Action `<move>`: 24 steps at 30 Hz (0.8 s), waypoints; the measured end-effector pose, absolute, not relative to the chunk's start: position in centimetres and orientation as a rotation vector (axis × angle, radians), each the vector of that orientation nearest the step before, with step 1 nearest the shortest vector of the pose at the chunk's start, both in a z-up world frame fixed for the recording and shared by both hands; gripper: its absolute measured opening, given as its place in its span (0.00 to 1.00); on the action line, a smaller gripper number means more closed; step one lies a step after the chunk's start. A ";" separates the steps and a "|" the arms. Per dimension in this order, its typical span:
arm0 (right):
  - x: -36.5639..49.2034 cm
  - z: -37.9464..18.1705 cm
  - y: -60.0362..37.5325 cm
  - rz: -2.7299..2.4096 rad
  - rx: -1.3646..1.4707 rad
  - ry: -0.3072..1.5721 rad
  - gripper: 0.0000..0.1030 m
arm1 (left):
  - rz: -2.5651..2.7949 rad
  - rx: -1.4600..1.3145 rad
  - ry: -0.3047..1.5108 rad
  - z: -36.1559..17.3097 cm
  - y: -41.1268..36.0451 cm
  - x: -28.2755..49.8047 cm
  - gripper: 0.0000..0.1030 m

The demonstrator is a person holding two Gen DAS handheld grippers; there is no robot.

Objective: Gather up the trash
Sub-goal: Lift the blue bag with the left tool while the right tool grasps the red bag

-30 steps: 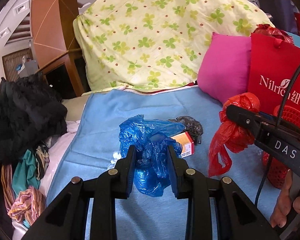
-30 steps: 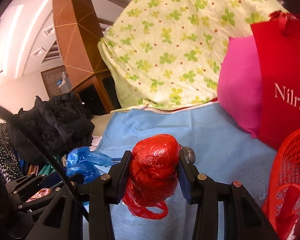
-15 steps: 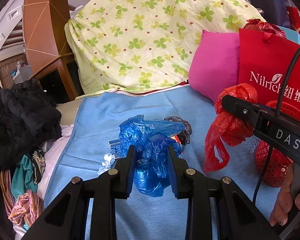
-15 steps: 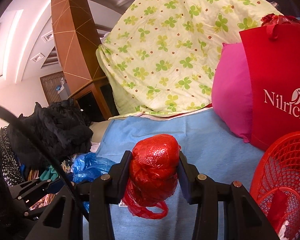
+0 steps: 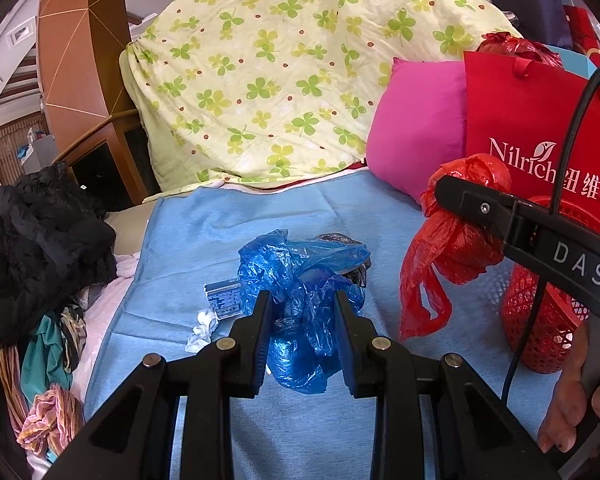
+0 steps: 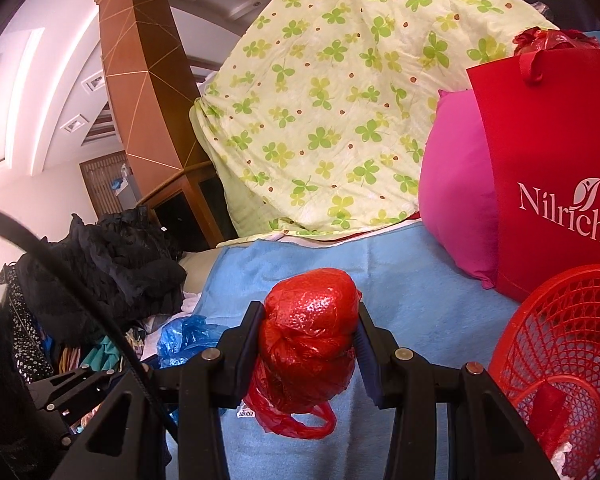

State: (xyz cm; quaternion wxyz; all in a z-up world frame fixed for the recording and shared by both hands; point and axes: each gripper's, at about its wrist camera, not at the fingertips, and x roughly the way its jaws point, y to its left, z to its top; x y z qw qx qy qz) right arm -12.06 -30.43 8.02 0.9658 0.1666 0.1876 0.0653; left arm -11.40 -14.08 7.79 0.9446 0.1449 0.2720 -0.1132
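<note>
Midway, by the look of it. Left gripper (image 5: 302, 314) clenched on a blue bag (image 5: 300, 276), right gripper (image 6: 310, 334) on a red bag (image 6: 310, 332), both above the bed (image 5: 204, 232). Red basket (image 6: 560, 360) at the right edge waiting; small box (image 5: 223, 300) and white scrap (image 5: 202, 326) left near the middle.

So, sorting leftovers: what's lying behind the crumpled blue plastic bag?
Behind the crumpled blue plastic bag, a dark crumpled wrapper and small printed box peek out; the rest is covered.

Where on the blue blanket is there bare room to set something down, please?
The blue blanket lies bare between the scraps and the yellow quilt. It is crowded around the small box, the white scrap and the red basket.
</note>
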 end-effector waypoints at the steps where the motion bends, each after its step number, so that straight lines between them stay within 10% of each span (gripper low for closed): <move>1: -12.1 8.1 -30.5 0.131 0.338 0.377 0.45 | -0.233 0.296 0.554 7.8 -14.2 -11.4 0.31; 24: -13.2 8.6 -32.6 0.105 0.381 0.344 0.45 | -0.274 0.311 0.539 8.6 -16.0 -12.1 0.31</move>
